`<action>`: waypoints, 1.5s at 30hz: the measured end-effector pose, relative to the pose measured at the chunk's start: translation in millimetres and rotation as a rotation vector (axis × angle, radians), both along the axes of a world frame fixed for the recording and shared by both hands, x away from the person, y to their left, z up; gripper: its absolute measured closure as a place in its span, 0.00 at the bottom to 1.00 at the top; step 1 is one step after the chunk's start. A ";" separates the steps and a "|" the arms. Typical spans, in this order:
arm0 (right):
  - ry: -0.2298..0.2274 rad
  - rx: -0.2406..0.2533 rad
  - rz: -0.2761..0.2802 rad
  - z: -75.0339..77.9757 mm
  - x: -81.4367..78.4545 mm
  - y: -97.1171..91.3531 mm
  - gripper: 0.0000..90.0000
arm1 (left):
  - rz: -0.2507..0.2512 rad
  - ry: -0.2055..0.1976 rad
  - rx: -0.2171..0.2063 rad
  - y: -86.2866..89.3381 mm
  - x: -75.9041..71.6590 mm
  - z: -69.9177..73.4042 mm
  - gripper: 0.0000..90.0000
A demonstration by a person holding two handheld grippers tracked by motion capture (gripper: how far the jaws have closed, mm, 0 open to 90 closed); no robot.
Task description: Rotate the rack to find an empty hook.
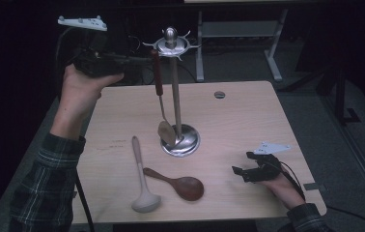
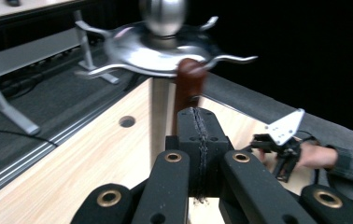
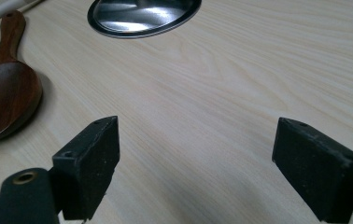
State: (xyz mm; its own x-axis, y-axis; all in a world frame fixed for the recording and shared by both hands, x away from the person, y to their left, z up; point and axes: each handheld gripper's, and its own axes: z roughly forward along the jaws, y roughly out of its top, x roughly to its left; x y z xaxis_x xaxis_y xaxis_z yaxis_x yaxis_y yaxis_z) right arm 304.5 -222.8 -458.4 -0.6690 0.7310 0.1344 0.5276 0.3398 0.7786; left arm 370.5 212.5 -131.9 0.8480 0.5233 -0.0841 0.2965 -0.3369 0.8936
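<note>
The left gripper (image 2: 198, 116) is showing its jaws pressed flat together with nothing between them, their tips sitting just short of the brown handle of the spatula (image 1: 159, 92), right under the stand's hooked crown. In the high view that gripper (image 1: 139, 60) is being held up at the far left of the bench (image 1: 248, 116), pointing level toward the top of the stand (image 1: 175, 96). The spatula is hanging from one of the crown's hooks, its long axis running almost straight up and down beside the pole, handle at the top, metal blade pointing down and resting at the stand's round base. The stand is carrying that one utensil. Near the front of the bench a pale ladle (image 1: 141, 179) is lying with its bowl toward the person and its handle pointing away, and a dark wooden spoon (image 1: 178, 182) is lying just beside it, bowl to the right. The right gripper (image 3: 195, 163) is resting low at the bench's right front with its jaws spread wide and holding nothing, the wooden spoon (image 3: 4, 93) lying off to one side of them.
</note>
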 end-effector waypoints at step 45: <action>0.007 -0.004 0.002 -0.1 -0.5 0.7 0.16 | 0.054 -0.021 -0.008 2.6 14.7 5.9 1.00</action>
